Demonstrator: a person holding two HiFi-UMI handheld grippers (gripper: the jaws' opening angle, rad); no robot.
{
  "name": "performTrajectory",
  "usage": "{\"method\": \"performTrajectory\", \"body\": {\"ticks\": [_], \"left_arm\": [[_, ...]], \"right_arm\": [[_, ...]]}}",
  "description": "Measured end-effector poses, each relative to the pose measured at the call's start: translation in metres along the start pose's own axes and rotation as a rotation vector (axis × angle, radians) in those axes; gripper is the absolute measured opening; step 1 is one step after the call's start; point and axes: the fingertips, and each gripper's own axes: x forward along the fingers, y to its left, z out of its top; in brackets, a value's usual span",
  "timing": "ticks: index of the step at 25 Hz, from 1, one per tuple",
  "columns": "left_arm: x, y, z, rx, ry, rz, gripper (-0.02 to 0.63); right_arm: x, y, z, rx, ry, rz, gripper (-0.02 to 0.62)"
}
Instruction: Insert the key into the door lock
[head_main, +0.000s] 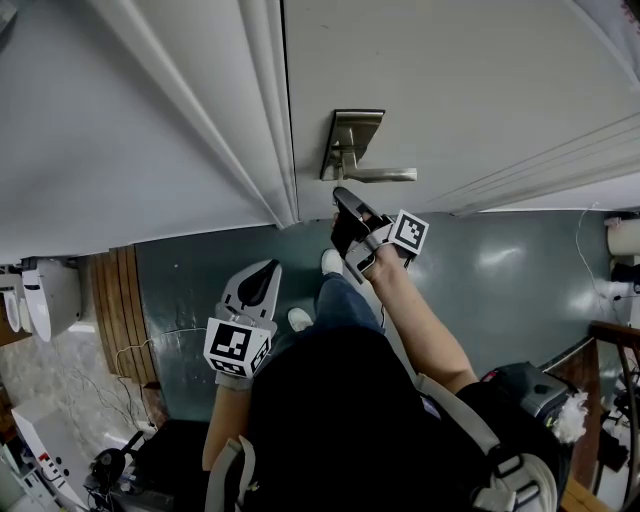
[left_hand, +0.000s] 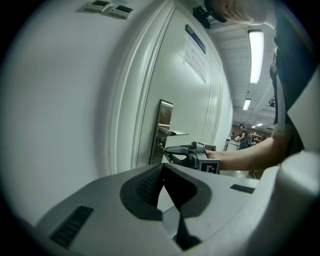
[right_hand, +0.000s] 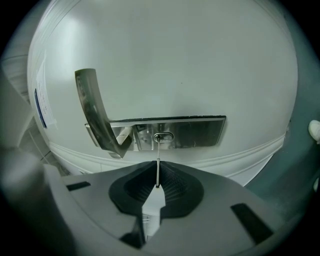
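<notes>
At the centre of the right gripper view, you hold one key (right_hand: 158, 162): a thin, pale metal blade seen edge-on, standing as a straight vertical line. Your right gripper (right_hand: 158, 184) has its jaws pinched tight on the near end. The far tip meets the slot of the oval lock cylinder (right_hand: 163, 136); how deep it sits you cannot tell. That single cylinder is set in one brushed-metal plate (right_hand: 200, 131) on the white door (right_hand: 175, 60). One lever handle (right_hand: 95, 107) sits to its left in the frame, curving toward the upper left. Lower left of centre in the head view, your left gripper (head_main: 266, 270) hangs away from the door, jaws closed together with nothing between them. Two grippers, one key, one lock, one handle. Two white shoes (head_main: 331, 262) show on the grey-green floor (head_main: 500, 270) below the door's edge in the frame.
</notes>
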Motion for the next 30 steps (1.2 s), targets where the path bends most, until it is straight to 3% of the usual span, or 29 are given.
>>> {"method": "performTrajectory", "body": {"ticks": [30], "left_arm": [[0.004, 0.006, 0.002, 0.000, 0.001, 0.007, 0.008]], "right_arm": [[0.000, -0.002, 0.022, -0.017, 0.050, -0.062, 0.034]]}}
